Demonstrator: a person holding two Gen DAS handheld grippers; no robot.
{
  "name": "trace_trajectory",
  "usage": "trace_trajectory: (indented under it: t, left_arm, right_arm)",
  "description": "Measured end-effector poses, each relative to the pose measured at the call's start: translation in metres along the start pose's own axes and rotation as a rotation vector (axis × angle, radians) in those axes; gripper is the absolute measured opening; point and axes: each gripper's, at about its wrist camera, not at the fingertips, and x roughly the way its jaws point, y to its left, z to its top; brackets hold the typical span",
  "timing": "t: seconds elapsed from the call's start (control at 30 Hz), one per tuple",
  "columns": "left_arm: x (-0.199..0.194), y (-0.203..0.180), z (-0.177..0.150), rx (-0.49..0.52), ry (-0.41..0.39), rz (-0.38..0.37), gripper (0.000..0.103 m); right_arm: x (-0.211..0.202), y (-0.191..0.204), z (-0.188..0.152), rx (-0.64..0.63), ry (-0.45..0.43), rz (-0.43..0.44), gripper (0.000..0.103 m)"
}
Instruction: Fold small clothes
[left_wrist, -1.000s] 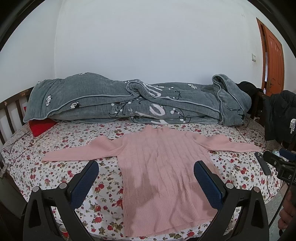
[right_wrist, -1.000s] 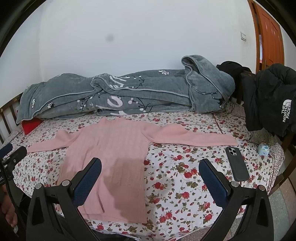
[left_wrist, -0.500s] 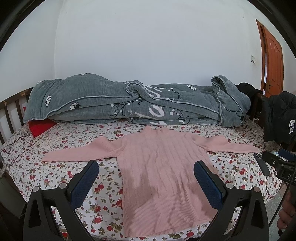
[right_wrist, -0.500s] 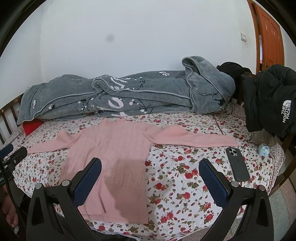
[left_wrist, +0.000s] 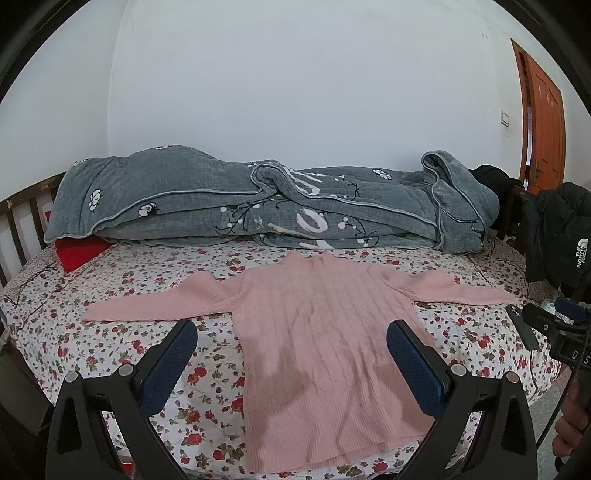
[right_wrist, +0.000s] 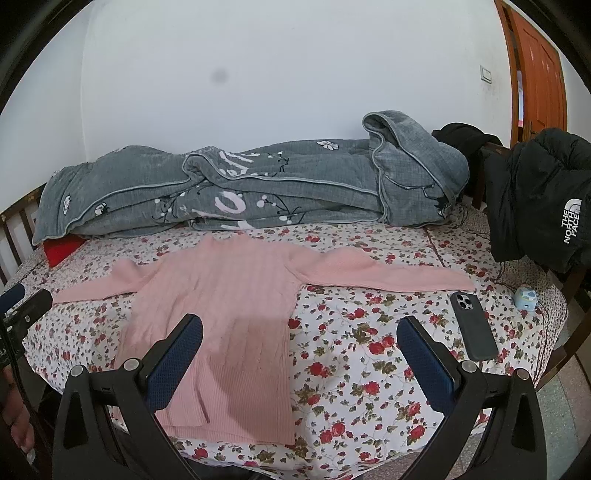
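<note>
A pink ribbed knit sweater (left_wrist: 325, 332) lies flat and face up on the bed with the red-flowered white sheet (left_wrist: 155, 280), its hem at the near edge and its collar toward the wall. Both sleeves are spread out sideways: one reaches toward the bed's left side, the other stretches to the right, its cuff ending near a dark smartphone (right_wrist: 472, 325) that lies camera side up on the sheet. Just beyond the phone sits a small pale blue box-shaped object (right_wrist: 525, 298) near the bed's right edge.

The left gripper (left_wrist: 291, 362) hangs over the near edge of the bed, its blue-padded fingers (left_wrist: 170, 365) spread wide and holding nothing; the sweater's body shows between them. The right gripper (right_wrist: 299, 358) is likewise wide apart and empty, with its left finger over the sweater's lower body and its right finger over bare sheet. Neither touches the cloth.

Behind the sweater, along the wall, a bulky grey quilt with white flower and letter print (left_wrist: 258, 206) is heaped across the bed's width. A red cushion (left_wrist: 79, 251) peeks from under its left end. A black puffer jacket with a white logo (right_wrist: 543, 199) hangs over the wooden bed frame at the right, before an orange-brown door (right_wrist: 539, 70).
</note>
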Motion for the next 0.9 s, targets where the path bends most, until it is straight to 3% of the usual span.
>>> trace_trajectory:
  t: [0.43, 0.57, 0.7, 0.9]
  left_arm:
    - [0.029, 0.018, -0.003, -0.041, 0.040, 0.017, 0.103]
    - [0.051, 0.042, -0.013, -0.050, 0.056, 0.052, 0.103]
    - [0.080, 0.069, -0.023, -0.061, 0.079, 0.100, 0.103]
    - [0.133, 0.132, -0.045, -0.081, 0.153, 0.208, 0.103]
  right_arm:
    - [0.002, 0.010, 0.005, -0.027, -0.052, -0.005, 0.103]
    - [0.015, 0.017, 0.009, -0.050, -0.069, -0.010, 0.103]
    - [0.042, 0.028, 0.009, -0.078, -0.024, 0.006, 0.103]
    - [0.093, 0.051, -0.010, -0.117, 0.002, 0.032, 0.103]
